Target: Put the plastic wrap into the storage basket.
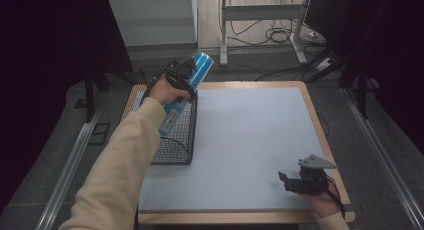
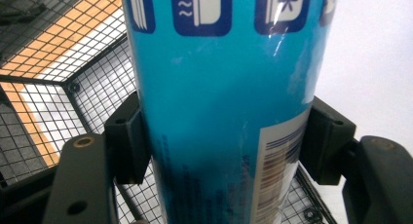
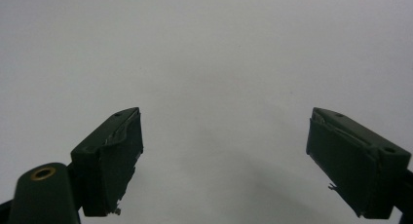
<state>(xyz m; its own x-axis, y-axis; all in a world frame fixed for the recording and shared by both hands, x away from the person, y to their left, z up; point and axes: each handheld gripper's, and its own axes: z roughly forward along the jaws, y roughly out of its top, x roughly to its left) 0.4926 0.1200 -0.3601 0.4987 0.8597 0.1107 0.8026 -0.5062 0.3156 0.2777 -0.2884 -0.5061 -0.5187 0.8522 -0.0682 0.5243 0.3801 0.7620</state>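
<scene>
Sitting at the left edge of the worktop is a black wire basket. Its mesh walls and floor show through to the wood below in the left claw view. A tall blue can leans over the basket, tilted, w/ its bottom end down inside the basket & its top end poking up past the far rim. Can't tell if the bottom touches the basket floor. Nothing else shows in the basket.

The left claw grips the blue can round its middle. Both black pads press on the can's sides, one on each side, so the claw is held apart by the can. White picture squares run along the can's top part, & a barcode label sits low on it.

Mid worktop is a bare grey mat.

Over at the right, near the front corner, the right claw rests low by the grey mat, well apart from the basket & can. Its jaws stand wide apart w/ nothing between them in the right claw view, just grey mat behind.
</scene>
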